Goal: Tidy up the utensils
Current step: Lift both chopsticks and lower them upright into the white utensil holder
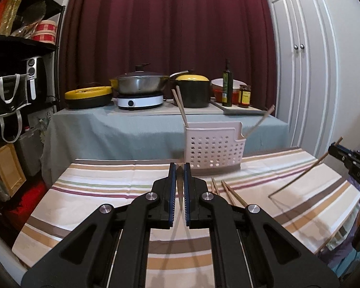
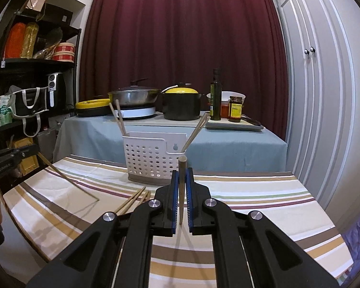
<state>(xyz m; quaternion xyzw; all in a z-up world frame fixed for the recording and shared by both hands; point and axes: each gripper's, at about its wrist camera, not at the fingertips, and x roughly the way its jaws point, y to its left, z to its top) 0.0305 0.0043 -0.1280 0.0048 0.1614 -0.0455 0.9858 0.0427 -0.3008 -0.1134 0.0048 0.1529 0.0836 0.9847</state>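
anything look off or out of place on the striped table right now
Yes: loose chopsticks lie scattered on the striped cloth instead of in the white basket. The chopsticks already in it lean askew toward opposite ends.

Your white perforated plastic caddy (image 2: 153, 162) stands on the striped tablecloth (image 2: 252, 196), loose wooden chopsticks (image 2: 132, 200) before it, the blue-draped table (image 2: 228, 144) behind.
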